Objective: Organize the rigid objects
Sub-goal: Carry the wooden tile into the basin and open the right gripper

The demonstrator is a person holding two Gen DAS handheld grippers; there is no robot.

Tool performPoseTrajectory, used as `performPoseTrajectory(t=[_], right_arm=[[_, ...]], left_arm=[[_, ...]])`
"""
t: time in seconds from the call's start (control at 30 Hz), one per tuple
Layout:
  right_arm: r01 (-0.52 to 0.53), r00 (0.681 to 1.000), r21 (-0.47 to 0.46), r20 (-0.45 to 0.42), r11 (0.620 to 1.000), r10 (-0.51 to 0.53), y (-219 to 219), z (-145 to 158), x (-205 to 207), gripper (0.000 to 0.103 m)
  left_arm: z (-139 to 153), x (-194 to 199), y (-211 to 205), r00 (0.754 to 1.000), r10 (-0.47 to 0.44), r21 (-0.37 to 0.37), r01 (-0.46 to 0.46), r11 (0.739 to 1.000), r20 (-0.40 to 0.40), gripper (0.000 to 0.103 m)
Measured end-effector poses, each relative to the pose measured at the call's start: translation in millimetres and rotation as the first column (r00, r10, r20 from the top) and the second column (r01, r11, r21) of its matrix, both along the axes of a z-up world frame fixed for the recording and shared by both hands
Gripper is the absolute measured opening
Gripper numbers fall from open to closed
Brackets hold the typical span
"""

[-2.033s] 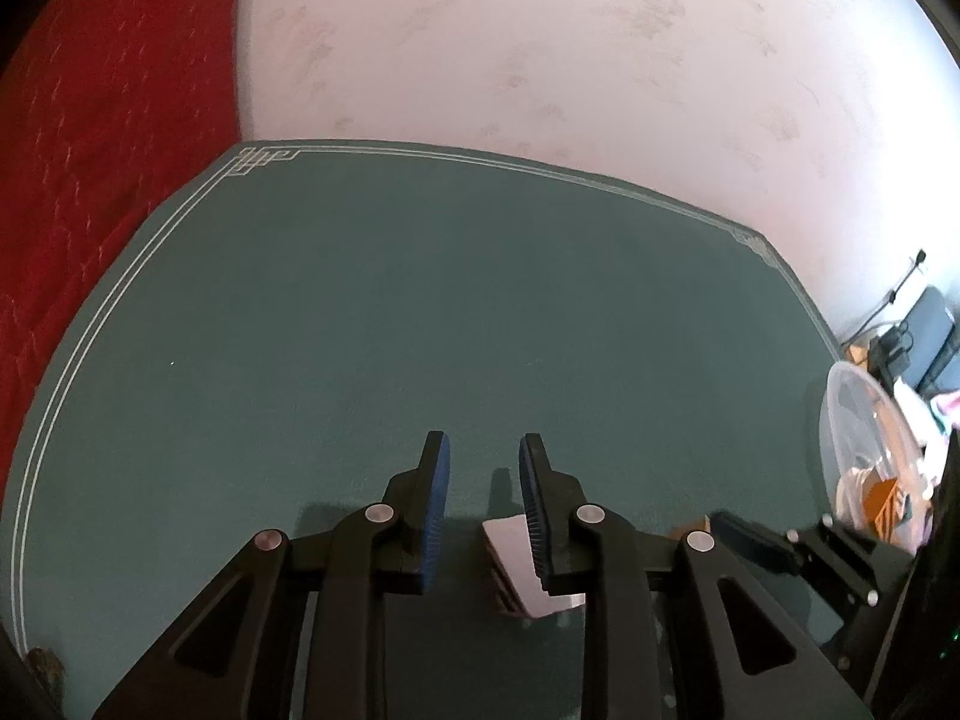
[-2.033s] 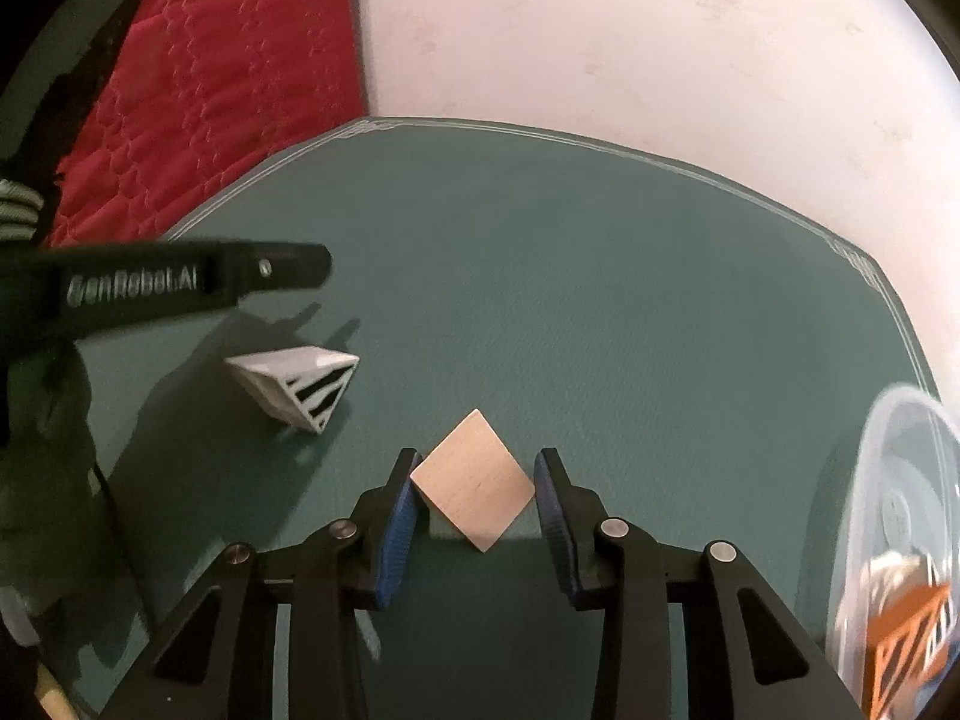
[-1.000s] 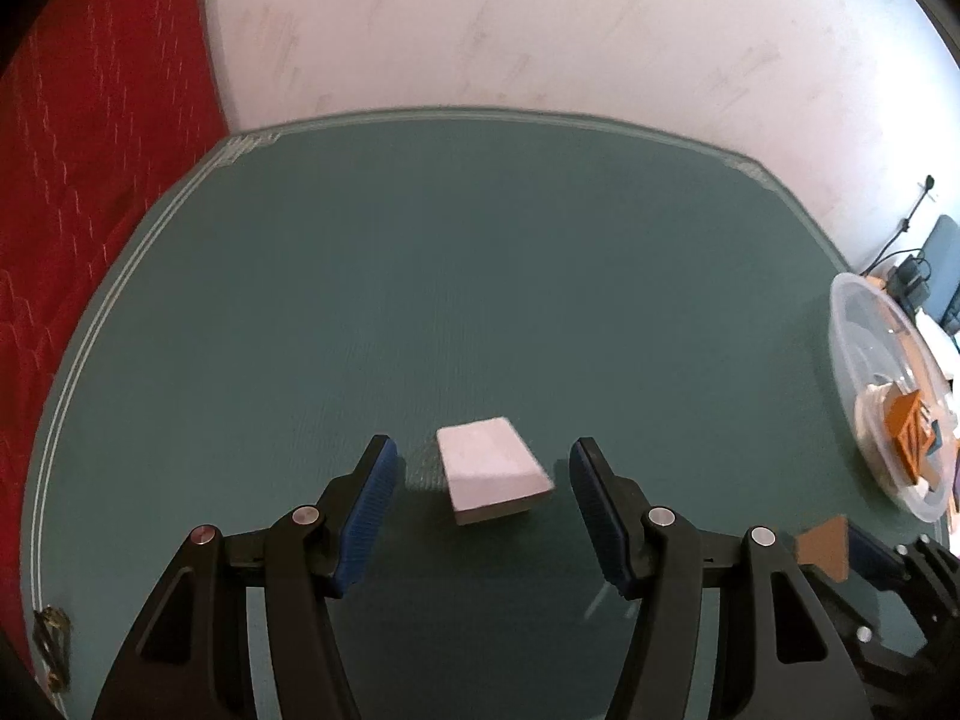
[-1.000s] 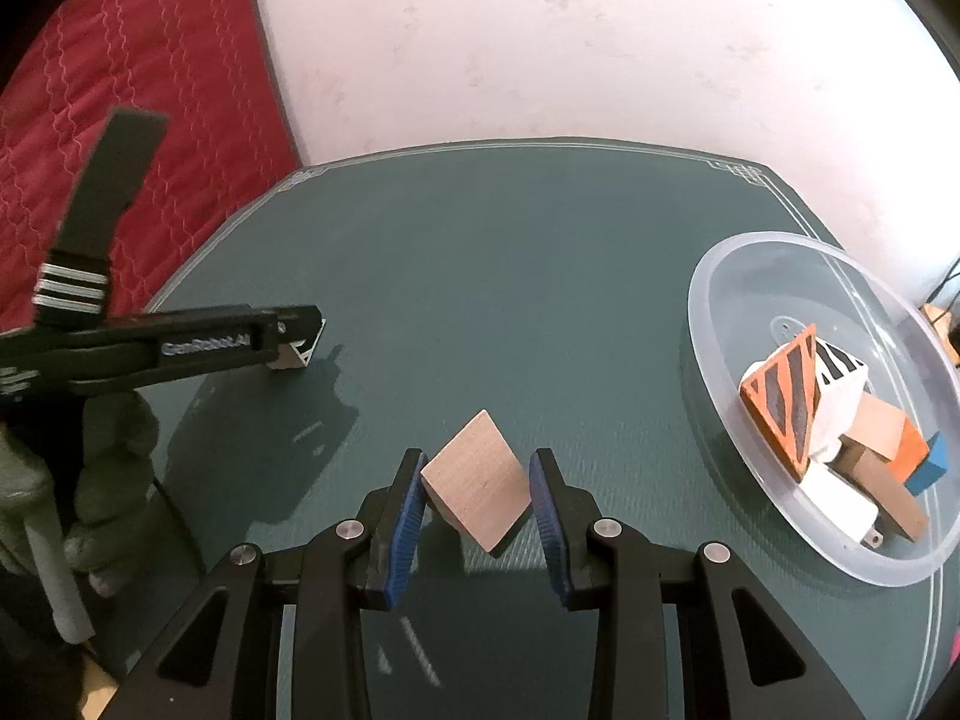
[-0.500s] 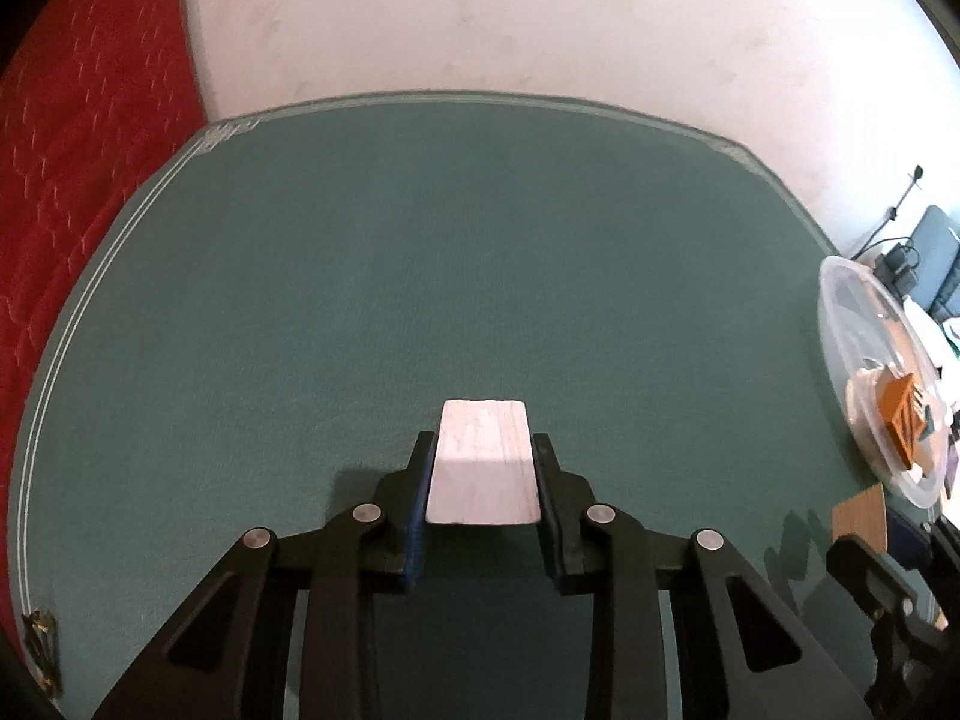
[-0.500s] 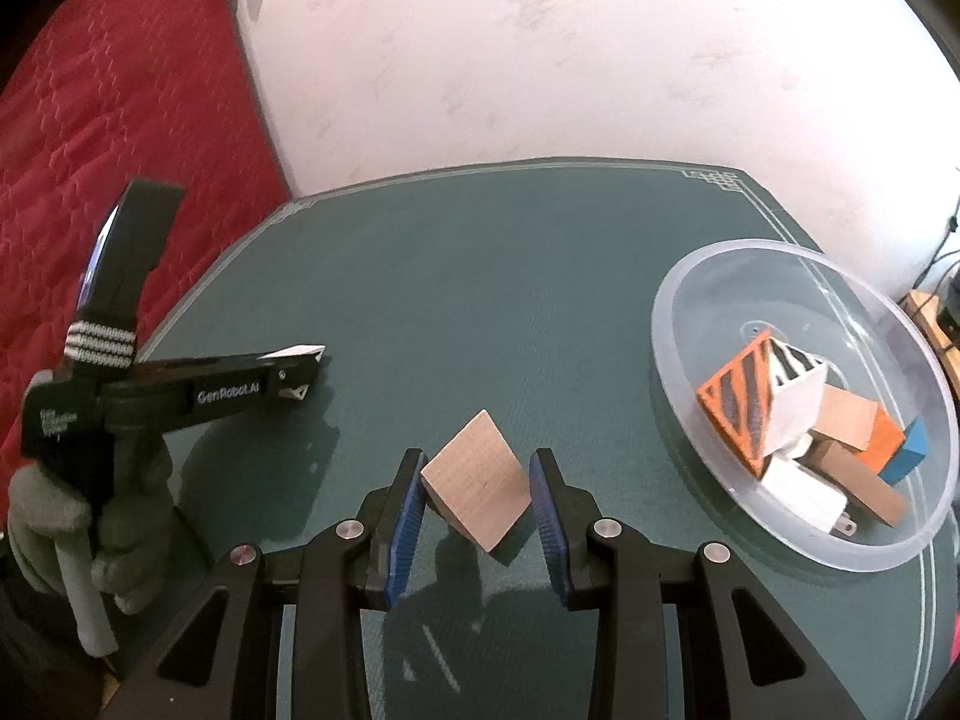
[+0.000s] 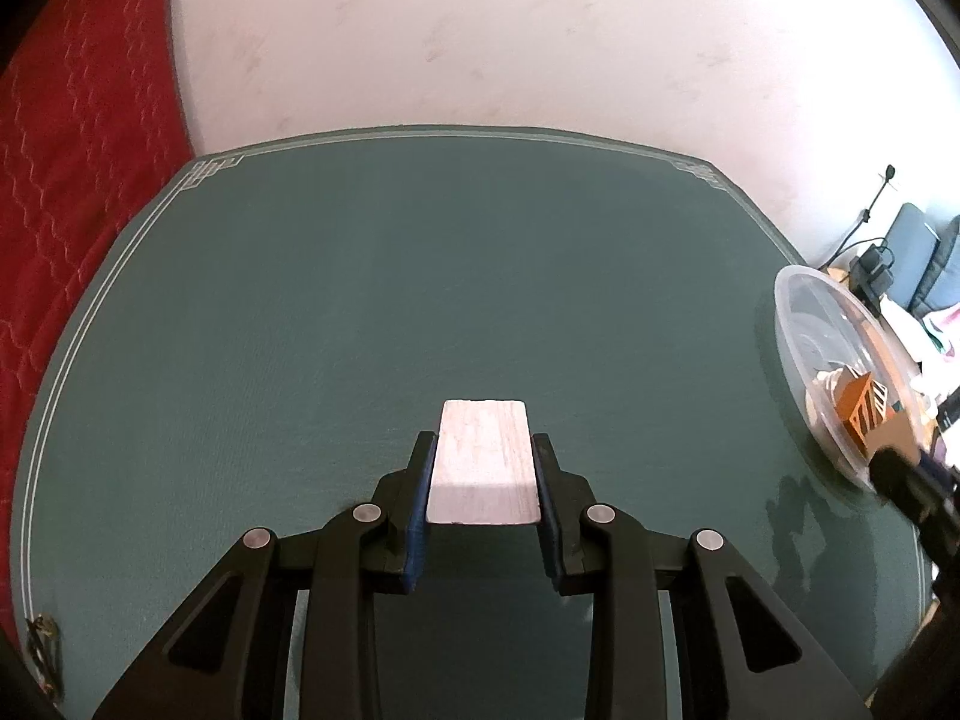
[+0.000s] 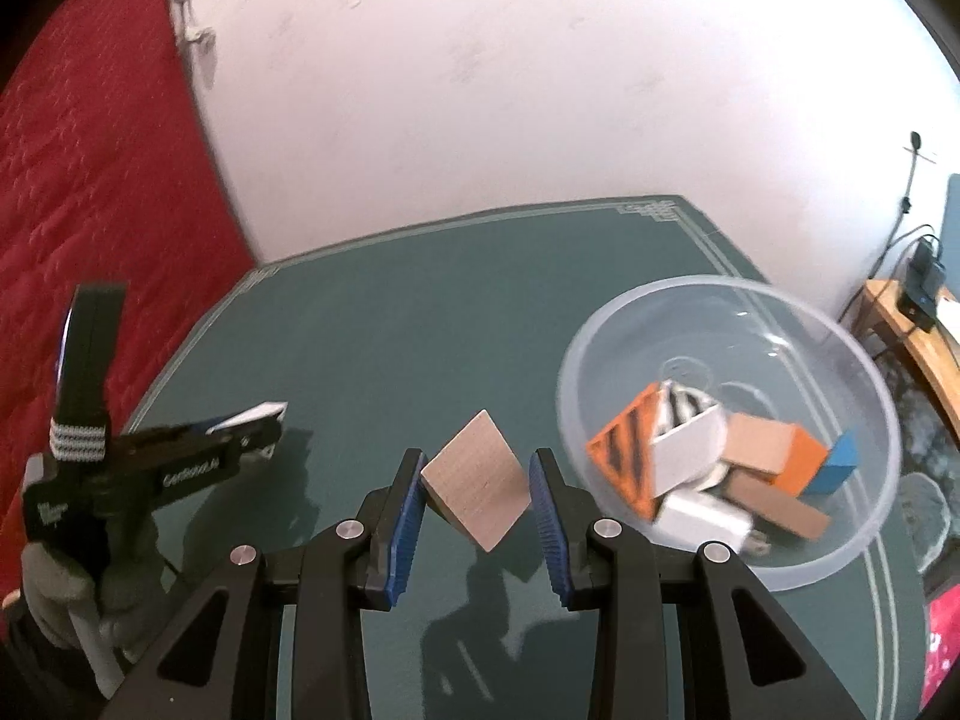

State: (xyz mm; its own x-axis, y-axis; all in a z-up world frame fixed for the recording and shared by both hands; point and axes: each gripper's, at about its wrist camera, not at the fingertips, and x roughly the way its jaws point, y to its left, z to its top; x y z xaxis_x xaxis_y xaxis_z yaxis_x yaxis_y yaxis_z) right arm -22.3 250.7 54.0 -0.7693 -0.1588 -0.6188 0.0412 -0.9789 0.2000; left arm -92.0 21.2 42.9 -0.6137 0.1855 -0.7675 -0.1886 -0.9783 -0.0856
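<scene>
With the right gripper (image 8: 477, 483) clamped on the wooden block (image 8: 477, 480) and the left gripper (image 7: 483, 468) on the white block (image 7: 483, 468), we advise releasing each low over the bowl (image 8: 864, 372).

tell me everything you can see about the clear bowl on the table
The clear bowl is a round, see-through container, plastic by its look, standing upright on the green table near its right edge. It holds a loose pile of blocks: an orange one with black stripes, white, plain wood, orange and blue pieces. Neither gripper touches it; the right gripper holds a wooden block beside it.
</scene>
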Motion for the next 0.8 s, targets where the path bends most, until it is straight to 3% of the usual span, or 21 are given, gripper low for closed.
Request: performPoseTrajectory(t=[0.27, 0.43, 0.53, 0.6, 0.8], right_arm=[[0.130, 0.991, -0.008, -0.033, 0.992, -0.130, 36, 11, 3, 0.037], [0.242, 0.969, 0.002, -0.038, 0.970, -0.242, 61, 10, 7, 0.038], [0.303, 0.952, -0.018, -0.031, 0.953, -0.303, 75, 7, 10, 0.048], [0.340, 0.940, -0.042, -0.026, 0.940, -0.341, 85, 3, 14, 0.062], [0.410, 0.912, -0.056, 0.001, 0.910, -0.411, 105, -13, 32, 0.065]], left_arm=[[0, 6, 7, 1.000, -0.026, -0.007, 0.026, 1.000, -0.013, 0.031], [2, 10, 12, 0.999, -0.039, -0.008, 0.039, 0.999, -0.021, 0.031], [2, 11, 15, 0.999, -0.045, -0.009, 0.044, 0.999, -0.023, 0.031], [2, 12, 16, 0.998, -0.050, -0.010, 0.050, 0.999, -0.023, 0.031], [3, 16, 21, 0.997, -0.066, -0.013, 0.066, 0.998, -0.029, 0.031]])
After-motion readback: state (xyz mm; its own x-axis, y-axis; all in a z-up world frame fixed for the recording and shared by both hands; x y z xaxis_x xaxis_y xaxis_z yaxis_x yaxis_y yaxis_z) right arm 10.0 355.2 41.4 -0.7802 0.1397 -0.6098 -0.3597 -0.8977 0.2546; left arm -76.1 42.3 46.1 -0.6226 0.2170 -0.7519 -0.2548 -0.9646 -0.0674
